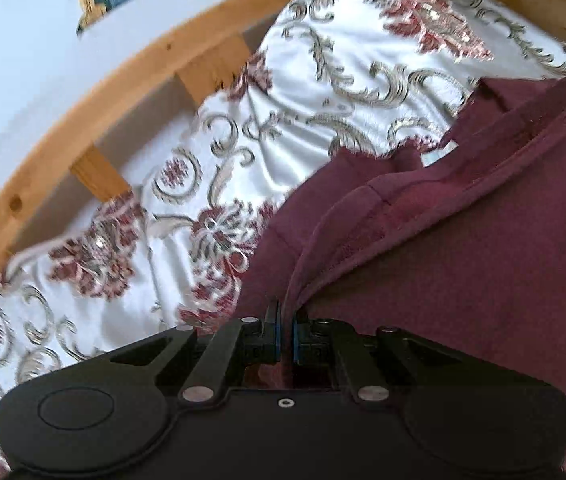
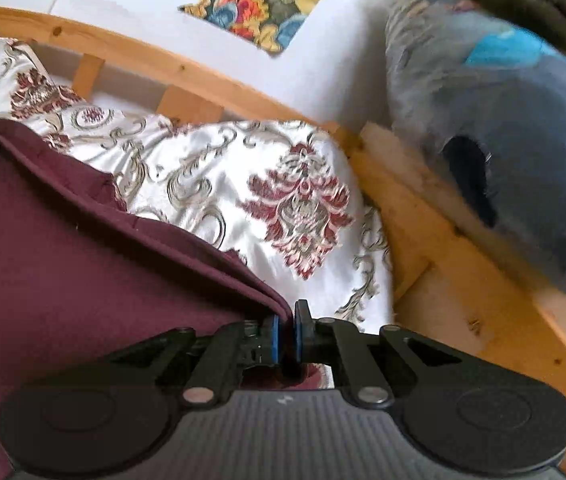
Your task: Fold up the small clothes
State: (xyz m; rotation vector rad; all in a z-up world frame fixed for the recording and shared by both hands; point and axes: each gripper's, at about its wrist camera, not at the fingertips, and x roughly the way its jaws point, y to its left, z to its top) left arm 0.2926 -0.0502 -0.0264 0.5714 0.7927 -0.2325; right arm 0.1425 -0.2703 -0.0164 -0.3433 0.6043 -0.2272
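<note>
A dark maroon garment [image 1: 463, 248] lies on a white bedspread with red and gold flower patterns [image 1: 323, 92]. My left gripper [image 1: 286, 320] is shut on a folded edge of the garment at its left side. In the right wrist view the same maroon garment [image 2: 63, 248] stretches to the left, and my right gripper [image 2: 286, 320] is shut on its right corner edge. The cloth hangs taut between the two grips. The pinched cloth shows between the blue pads of both grippers.
A wooden bed frame with slats [image 1: 95, 100] runs behind the bedspread against a white wall. A colourful picture [image 2: 267, 0] hangs on the wall. A large grey-blue bundle [image 2: 495, 140] lies on the frame [image 2: 463, 248] at the right.
</note>
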